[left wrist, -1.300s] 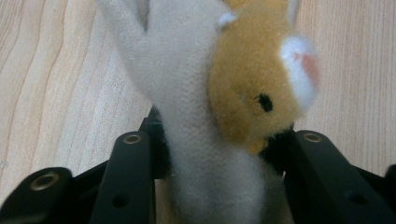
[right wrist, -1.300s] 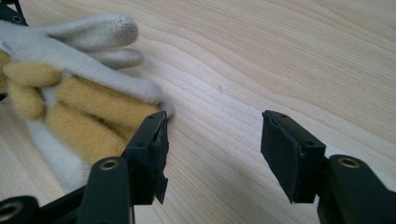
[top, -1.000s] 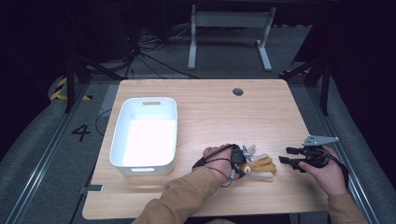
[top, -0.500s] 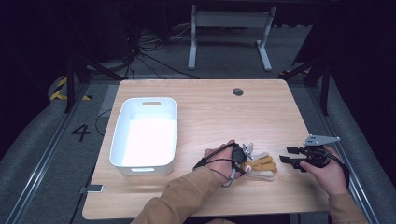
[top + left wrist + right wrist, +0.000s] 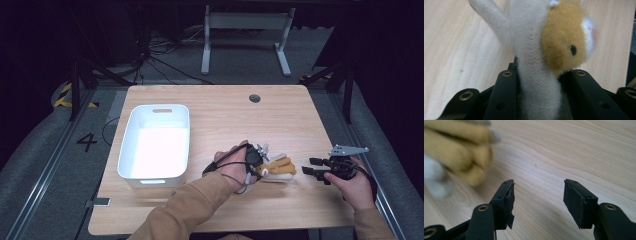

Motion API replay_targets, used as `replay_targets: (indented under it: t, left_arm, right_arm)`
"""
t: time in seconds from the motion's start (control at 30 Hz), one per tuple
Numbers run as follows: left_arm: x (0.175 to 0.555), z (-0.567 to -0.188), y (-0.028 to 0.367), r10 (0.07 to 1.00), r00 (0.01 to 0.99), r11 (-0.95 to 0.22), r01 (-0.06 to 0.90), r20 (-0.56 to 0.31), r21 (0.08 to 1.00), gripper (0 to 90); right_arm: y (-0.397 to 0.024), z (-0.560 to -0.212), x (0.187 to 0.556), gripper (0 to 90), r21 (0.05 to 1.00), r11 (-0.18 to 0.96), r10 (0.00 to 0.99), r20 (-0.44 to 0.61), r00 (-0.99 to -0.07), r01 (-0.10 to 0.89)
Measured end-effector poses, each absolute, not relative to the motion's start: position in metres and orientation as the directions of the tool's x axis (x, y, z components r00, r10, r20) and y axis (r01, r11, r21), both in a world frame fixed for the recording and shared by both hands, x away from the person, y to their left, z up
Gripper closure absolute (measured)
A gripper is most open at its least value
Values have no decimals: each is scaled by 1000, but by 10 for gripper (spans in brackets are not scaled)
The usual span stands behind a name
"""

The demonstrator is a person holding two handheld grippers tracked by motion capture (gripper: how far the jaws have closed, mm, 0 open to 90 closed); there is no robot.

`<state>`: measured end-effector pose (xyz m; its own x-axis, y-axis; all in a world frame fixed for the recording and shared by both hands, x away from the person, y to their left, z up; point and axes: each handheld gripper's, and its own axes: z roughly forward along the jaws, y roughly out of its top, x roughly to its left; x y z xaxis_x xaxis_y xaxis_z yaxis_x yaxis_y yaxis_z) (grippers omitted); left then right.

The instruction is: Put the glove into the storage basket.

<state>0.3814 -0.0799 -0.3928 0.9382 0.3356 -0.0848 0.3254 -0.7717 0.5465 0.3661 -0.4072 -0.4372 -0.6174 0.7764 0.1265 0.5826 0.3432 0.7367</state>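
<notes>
One soft toy pinched in the left tongs, right tongs standing free

The left tongs (image 5: 264,159) have just clenched on the single plush toy (image 5: 278,168), its cream body squeezed between the two black jaws and its tan head just past their tips. The right tongs (image 5: 312,166) are released, nothing between the jaws, the toy just beyond their tips. One white bin (image 5: 131,150) sits on the one wooden table (image 5: 225,110), well apart from both tongs on the left tongs' side.

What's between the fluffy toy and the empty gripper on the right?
Nothing but bare wooden table. In the high view, the right gripper sits just apart from the plush toy, with plain wood between them.
</notes>
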Motion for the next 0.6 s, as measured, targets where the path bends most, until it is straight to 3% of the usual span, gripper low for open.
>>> replay_targets:
  t: [0.6]
  left_arm:
    - [383, -339, -26, 458, 886, -709, 411, -69, 573, 701]
  right_arm:
    - [-400, -452, 370, 471, 722, 356, 778, 121, -616, 593]
